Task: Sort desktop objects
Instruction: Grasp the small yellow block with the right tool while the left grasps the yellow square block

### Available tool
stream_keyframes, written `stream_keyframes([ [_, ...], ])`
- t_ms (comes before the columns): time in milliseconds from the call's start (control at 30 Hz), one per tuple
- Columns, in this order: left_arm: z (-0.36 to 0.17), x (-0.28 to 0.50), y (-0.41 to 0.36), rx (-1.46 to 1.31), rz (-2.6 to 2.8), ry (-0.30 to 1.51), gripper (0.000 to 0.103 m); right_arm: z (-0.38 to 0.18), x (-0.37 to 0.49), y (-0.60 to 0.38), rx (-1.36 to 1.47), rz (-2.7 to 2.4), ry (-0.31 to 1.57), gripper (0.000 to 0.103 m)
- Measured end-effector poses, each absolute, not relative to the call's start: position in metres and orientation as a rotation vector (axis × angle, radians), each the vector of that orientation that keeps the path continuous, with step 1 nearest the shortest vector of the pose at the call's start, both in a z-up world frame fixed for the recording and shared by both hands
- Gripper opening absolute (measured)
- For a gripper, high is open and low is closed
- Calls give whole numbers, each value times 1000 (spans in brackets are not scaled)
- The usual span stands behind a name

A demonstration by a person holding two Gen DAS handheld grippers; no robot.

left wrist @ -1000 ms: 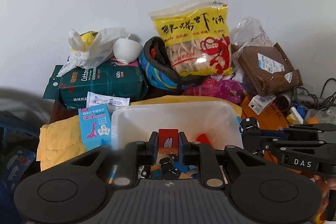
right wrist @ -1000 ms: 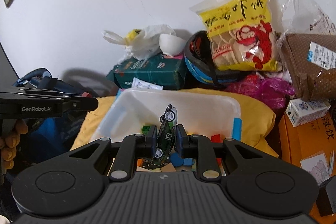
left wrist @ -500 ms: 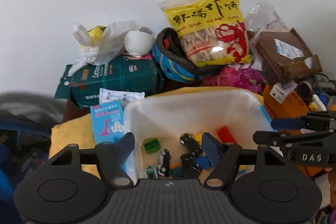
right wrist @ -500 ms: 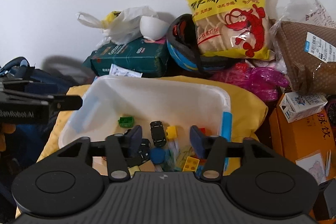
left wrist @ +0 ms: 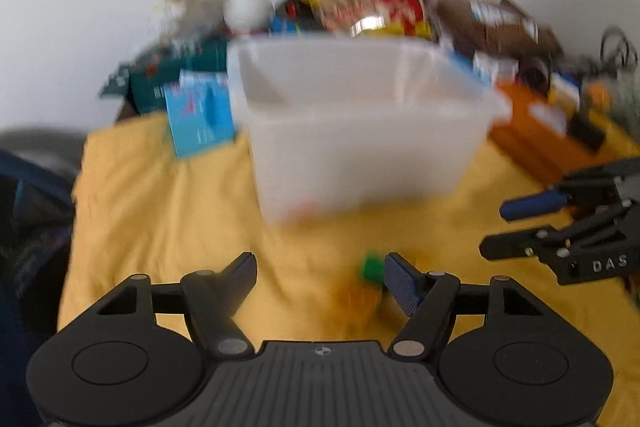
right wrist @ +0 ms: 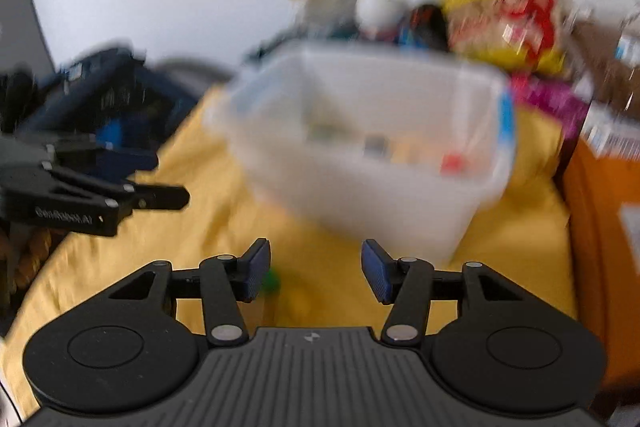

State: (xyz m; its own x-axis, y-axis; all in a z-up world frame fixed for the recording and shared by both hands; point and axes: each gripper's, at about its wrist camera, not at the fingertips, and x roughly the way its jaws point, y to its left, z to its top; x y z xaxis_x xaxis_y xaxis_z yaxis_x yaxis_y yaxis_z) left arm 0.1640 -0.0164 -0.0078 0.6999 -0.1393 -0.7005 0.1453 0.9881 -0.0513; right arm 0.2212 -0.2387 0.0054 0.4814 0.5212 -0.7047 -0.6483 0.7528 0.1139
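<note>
Fingers of the left gripper (left wrist: 320, 269) stand spread wide, released, with nothing clamped; a small green piece (left wrist: 372, 267) lies blurred on the yellow cloth (left wrist: 160, 219) just inside the right-hand pad, at about one o'clock from the gap's middle. Whether pad and piece touch cannot be told. The right gripper (right wrist: 316, 269) is also released, its fingers about half spread and empty over the cloth. The white plastic bin (left wrist: 360, 155) sits at twelve o'clock beyond both, with small coloured toys (right wrist: 400, 149) showing through its wall.
</note>
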Motion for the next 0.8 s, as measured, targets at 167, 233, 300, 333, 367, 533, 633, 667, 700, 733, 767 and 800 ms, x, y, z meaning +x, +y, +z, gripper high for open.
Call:
stream_keyframes([
  [167,-33,162,-30,73,-205,805,72,-33,213,-226,-231,719,856,53],
  [233,-40,165,-36,100,-229,820,70,-38,214,-221,-240,726,859,52],
  [300,-46,169,-40,129,-241,829,69,-41,216,-217,-259,733,856,51],
  [333,-49,172,-42,137,-242,832,69,-43,218,-214,-269,735,852,51],
  [367,-52,175,-44,136,-241,834,68,-43,218,-211,-276,734,849,51],
  [533,-65,185,-49,141,-251,850,58,-52,221,-202,-326,738,840,48],
  [633,-75,191,-50,142,-270,887,44,-57,225,-201,-324,752,826,48],
  [667,-76,191,-51,139,-270,881,44,-58,228,-200,-315,760,826,47],
  [700,-76,191,-51,137,-268,876,44,-58,229,-199,-310,765,828,47],
  [733,-76,191,-50,126,-264,877,44,-57,231,-197,-310,763,827,47],
  [767,-75,191,-50,117,-262,877,44,-57,232,-197,-311,760,825,44],
  [800,-75,191,-49,112,-263,876,44,-56,232,-198,-310,756,823,42],
])
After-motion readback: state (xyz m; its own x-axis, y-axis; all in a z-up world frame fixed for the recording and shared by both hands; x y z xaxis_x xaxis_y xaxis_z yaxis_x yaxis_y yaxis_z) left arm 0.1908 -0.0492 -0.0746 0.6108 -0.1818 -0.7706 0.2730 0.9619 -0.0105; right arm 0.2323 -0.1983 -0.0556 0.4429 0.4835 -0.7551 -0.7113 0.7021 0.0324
